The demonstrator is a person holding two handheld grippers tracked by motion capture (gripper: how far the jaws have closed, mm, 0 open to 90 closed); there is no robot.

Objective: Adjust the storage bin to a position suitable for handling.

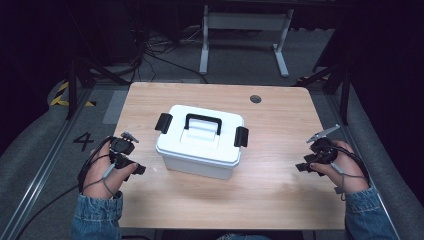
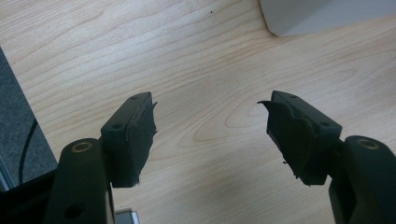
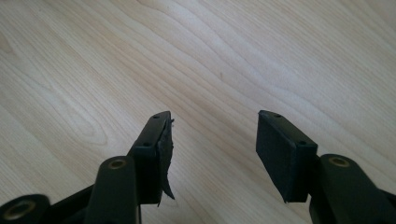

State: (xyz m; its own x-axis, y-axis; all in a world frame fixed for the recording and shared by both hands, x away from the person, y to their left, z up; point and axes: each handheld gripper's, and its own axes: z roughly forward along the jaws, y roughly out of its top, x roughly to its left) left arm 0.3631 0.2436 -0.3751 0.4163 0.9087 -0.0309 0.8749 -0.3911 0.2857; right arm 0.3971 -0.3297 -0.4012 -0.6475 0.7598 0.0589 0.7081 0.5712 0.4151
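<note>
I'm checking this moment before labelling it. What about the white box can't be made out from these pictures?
- Contents of the white box: hidden by its shut lid, high view.
- The black latches: too small in the high view to tell whether they are locked.
- Most of the box in the left gripper view: cut off by the top edge, leaving one corner.

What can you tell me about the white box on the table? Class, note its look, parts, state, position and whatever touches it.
The white box is a rectangular container that looks like plastic, with rounded corners. Its lid is on, and a black carry handle lies across the lid top. A black latch sits at one end and another at the other end. It stands upright, turned slightly askew, near the middle of the wooden table. Nothing but the table touches it; both grippers are clear of it.
</note>
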